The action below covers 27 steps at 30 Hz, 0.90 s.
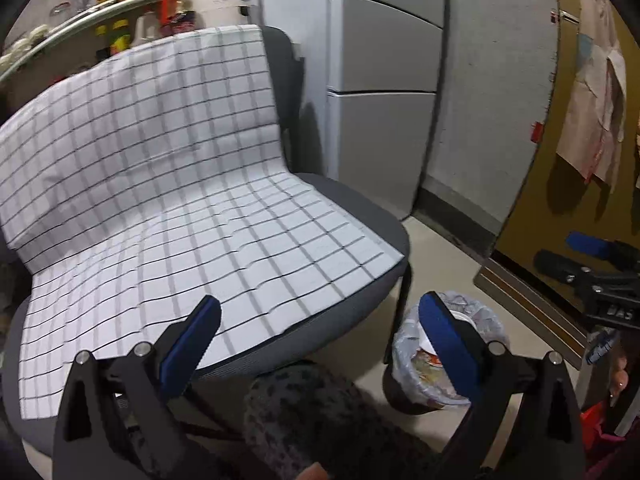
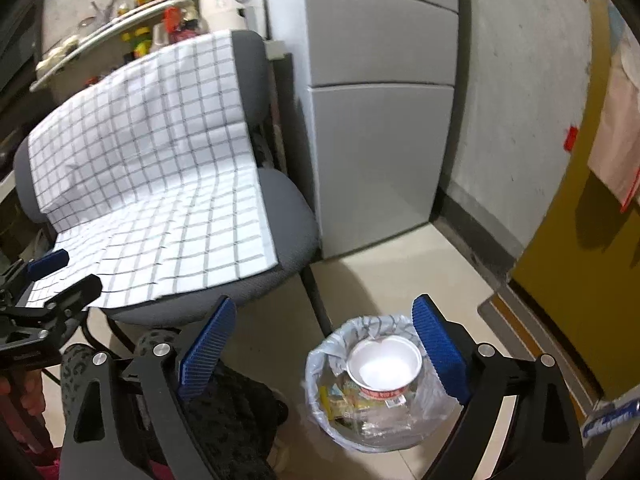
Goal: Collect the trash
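A small trash bin (image 2: 340,420) lined with a clear plastic bag stands on the floor beside the chair. A white paper cup bowl (image 2: 384,368) lies on top of wrappers inside it. My right gripper (image 2: 324,344) hovers above the bin, open, with nothing between its blue pads. In the left wrist view my left gripper (image 1: 320,340) is open and holds nothing, over the front edge of the chair seat, with the bin (image 1: 412,360) partly hidden behind its right finger. The right gripper (image 1: 568,252) shows at the right edge of that view, the left gripper (image 2: 64,272) at the left edge of the other.
A grey chair (image 1: 360,208) draped with a white checked cloth (image 1: 160,184) fills the left. A grey fridge (image 1: 384,112) stands behind it, a cluttered shelf (image 1: 100,12) at the back left, a yellow-brown door (image 2: 580,240) at the right. A leg in patterned trousers (image 1: 312,412) is below.
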Each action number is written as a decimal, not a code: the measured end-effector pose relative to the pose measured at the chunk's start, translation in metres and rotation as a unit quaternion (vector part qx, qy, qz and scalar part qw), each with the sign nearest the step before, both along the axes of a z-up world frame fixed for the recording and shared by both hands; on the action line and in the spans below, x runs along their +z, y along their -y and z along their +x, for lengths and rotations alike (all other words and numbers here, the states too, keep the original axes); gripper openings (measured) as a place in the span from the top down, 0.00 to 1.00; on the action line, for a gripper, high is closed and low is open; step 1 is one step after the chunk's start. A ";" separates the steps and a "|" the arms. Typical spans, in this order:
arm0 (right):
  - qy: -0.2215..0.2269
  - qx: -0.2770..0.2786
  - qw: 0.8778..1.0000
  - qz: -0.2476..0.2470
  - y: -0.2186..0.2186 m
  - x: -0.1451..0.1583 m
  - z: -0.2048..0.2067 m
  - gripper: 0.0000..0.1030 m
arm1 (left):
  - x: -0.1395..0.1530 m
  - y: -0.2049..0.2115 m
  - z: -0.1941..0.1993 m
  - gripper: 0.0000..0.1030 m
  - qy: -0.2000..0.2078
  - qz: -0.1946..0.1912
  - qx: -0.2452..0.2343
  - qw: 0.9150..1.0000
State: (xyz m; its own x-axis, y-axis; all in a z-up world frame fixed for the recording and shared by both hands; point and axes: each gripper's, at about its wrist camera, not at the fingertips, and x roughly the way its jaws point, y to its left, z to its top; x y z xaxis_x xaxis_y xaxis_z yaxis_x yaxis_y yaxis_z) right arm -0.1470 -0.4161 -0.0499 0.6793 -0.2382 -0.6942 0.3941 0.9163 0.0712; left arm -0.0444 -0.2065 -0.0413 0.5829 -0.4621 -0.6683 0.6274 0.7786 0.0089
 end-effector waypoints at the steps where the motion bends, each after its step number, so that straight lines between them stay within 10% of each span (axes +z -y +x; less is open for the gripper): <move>1: 0.003 0.002 1.000 -0.003 -0.004 0.004 0.000 0.12 | 0.003 -0.004 -0.001 0.07 0.002 0.001 0.008 1.000; 27: 0.031 0.050 0.997 -0.046 -0.049 0.041 -0.003 0.11 | 0.044 -0.068 -0.014 0.07 0.030 -0.015 0.092 0.995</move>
State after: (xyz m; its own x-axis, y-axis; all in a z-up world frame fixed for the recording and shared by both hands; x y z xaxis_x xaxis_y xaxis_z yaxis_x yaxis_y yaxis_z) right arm -0.1504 -0.3669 -0.0087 0.7444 -0.2277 -0.6277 0.2978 0.9546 0.0069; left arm -0.0581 -0.1388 0.0026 0.6979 -0.3627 -0.6176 0.4734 0.8807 0.0178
